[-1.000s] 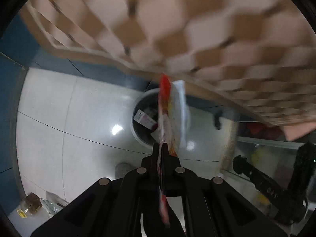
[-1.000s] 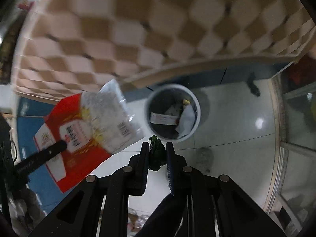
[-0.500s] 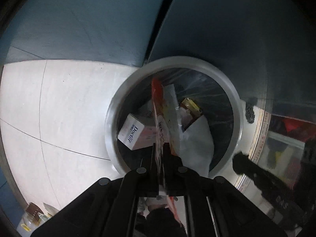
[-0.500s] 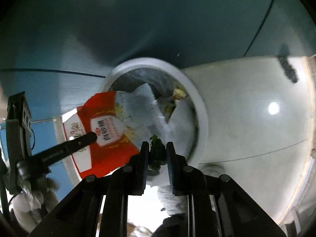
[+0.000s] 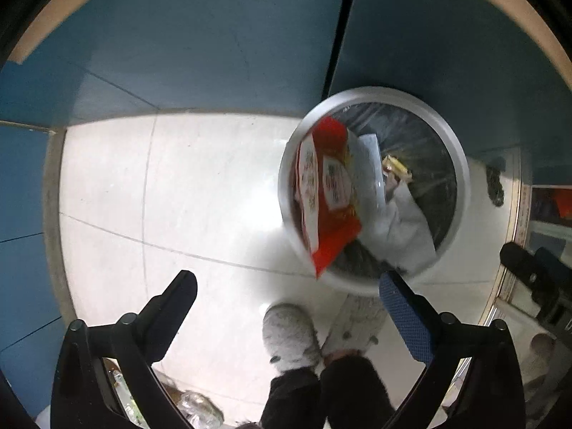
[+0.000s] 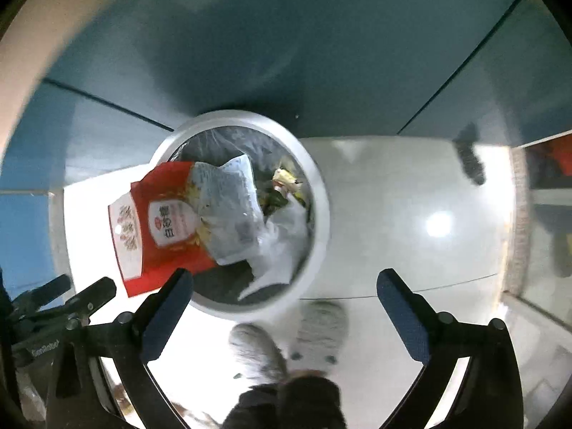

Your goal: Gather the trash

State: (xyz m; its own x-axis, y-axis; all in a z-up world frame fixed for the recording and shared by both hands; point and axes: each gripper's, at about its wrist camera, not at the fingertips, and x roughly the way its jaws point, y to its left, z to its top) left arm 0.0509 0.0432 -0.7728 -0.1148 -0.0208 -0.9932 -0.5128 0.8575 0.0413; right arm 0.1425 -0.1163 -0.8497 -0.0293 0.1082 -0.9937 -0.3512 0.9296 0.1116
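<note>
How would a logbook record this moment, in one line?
left gripper: open | right gripper: open | red bag: at bin rim | phase: drop

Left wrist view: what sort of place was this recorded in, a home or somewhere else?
Probably a home, likely by a kitchen or dining counter. A round bin lined with a dark bag stands on glossy white floor tiles against a blue cabinet front, and the person wears fuzzy grey slippers.
</note>
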